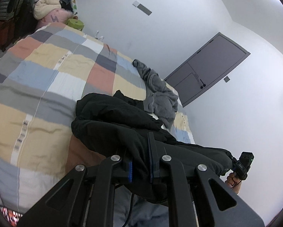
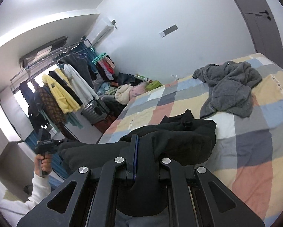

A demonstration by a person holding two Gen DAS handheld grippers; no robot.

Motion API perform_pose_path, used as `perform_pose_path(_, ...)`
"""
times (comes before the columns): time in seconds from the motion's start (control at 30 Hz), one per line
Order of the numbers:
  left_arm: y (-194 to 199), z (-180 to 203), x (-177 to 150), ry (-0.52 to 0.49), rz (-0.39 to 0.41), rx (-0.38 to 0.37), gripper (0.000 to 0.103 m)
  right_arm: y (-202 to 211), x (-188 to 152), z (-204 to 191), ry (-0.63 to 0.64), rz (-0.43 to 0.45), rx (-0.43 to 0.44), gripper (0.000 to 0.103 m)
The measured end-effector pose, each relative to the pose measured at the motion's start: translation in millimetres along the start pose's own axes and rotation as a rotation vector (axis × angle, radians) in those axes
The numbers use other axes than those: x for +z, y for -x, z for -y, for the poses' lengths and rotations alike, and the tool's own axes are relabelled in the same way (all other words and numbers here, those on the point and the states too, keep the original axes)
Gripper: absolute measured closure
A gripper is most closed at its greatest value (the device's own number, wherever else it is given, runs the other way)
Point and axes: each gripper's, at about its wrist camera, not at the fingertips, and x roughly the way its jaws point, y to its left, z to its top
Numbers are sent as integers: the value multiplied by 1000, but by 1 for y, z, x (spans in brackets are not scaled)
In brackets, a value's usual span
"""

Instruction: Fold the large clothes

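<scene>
Gripping: left gripper (image 1: 140, 167) pinched tight on a fold of the black garment (image 1: 122, 130), cloth bunched between the blue-edged pads; right gripper (image 2: 134, 157) likewise pressed together on the same garment's edge (image 2: 179, 138).
Position: hanging between the two claws, near edge lifted clear of the bed, far part draped ahead of the fingertips and resting on the quilt.
Long axis: running sideways from one claw to the other, across each claw's pointing line; in the left wrist view stretching off to the right towards the other gripper (image 1: 242, 165), in the right wrist view off to the left towards the other gripper (image 2: 45, 144).
Appearance: black, thick, matte, heavily crumpled; rolled into a soft ridge just past the pads; details of sleeves or collar impossible to tell.
Hands: right hand (image 1: 233, 180) below its claw at lower right of the left view; left hand (image 2: 44, 163) with a white sleeve at lower left of the right view.
Surface: bed with patchwork quilt (image 2: 255, 141) in beige, blue, grey, white and salmon blocks, spreading ahead of both claws.
Beyond: grey fleece garment (image 2: 230, 87) lying rumpled on the quilt, farther ahead than the black one.
Room: white walls; grey door (image 1: 207, 70); clothes rack (image 2: 62, 79) with hanging garments; heap of clothes (image 2: 126, 90) past the bed's far end.
</scene>
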Motion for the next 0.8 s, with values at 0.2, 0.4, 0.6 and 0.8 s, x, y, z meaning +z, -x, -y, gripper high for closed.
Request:
perform_pose_path(0.2,0,1,5,46,-14,17,90,-2,11,-2,-30,-3,-44,96)
perform_pose_path(0.4,-29,2,43,40,-27,65,89,-42,48,17,-46,-15,-82,96)
perform_pose_path(0.6,-83,-4,95,47,-42,123,87,-102,93,68,-133,-39,-126,96)
perform_pose_path(0.8,-153,-7,141,13,-48,263,87,-173,122,124,-202,-75,-222,97)
